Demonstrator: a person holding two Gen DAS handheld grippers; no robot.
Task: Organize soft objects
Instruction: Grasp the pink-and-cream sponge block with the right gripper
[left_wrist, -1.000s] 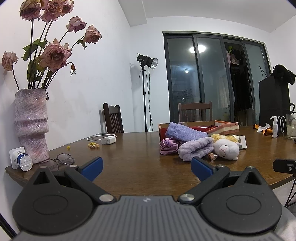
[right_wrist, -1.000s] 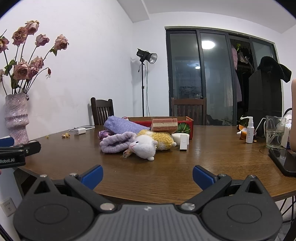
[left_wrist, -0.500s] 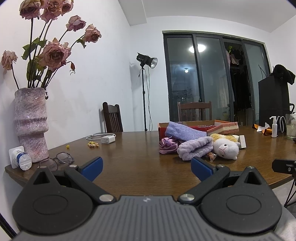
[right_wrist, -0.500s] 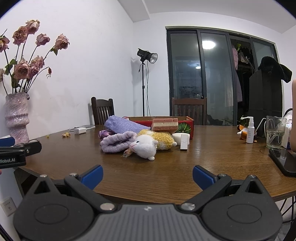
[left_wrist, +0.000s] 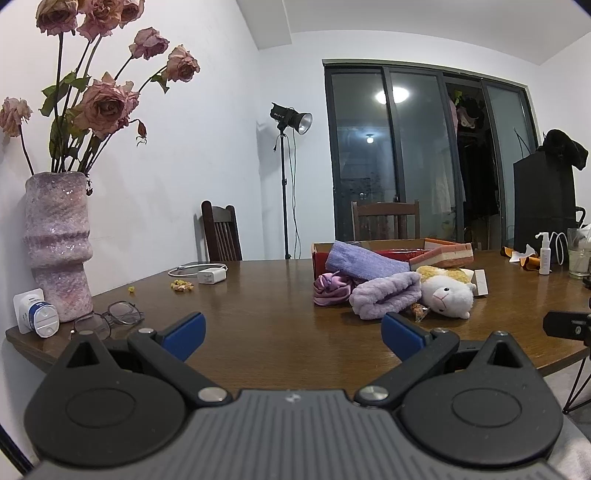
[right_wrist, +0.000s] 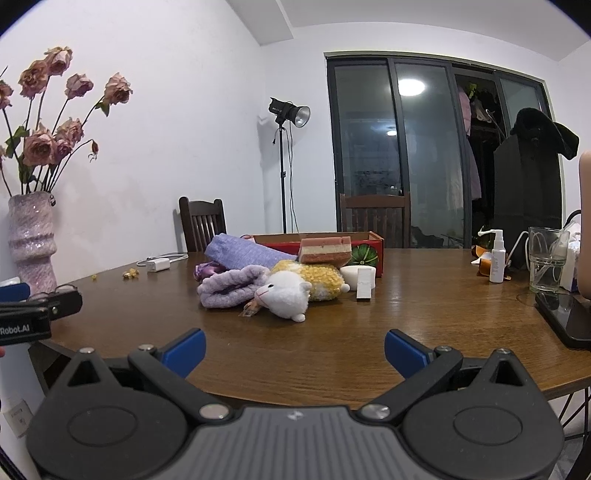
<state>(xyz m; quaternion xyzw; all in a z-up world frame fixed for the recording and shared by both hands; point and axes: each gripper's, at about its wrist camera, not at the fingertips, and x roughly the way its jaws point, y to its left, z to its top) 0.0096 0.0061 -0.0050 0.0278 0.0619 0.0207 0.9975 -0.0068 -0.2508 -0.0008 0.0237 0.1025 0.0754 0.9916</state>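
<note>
The left gripper (left_wrist: 291, 334) hung at the near edge of the wooden table (left_wrist: 258, 317), its blue-tipped jaws spread wide apart and holding nothing. The right gripper (right_wrist: 293, 349) hung at the same near edge, jaws likewise wide apart and empty.

The soft things lay in a heap toward the far side of the table, well apart from both grippers. A white toy sheep (right_wrist: 284, 295) lay nearest, its yellow woolly body behind it. Touching its left side was a rolled lilac towel (right_wrist: 231, 288), with a shiny purple cloth (left_wrist: 330, 290) just beyond that. A folded purple towel (right_wrist: 245, 253) leaned over the rim of a red box (right_wrist: 369, 243) at the back, and a pink-and-cream sponge block (right_wrist: 325, 250) rested on the box's front edge.

At the left corner stood a vase (left_wrist: 57, 243) of dried roses, with glasses (left_wrist: 110, 321) beside it.
</note>
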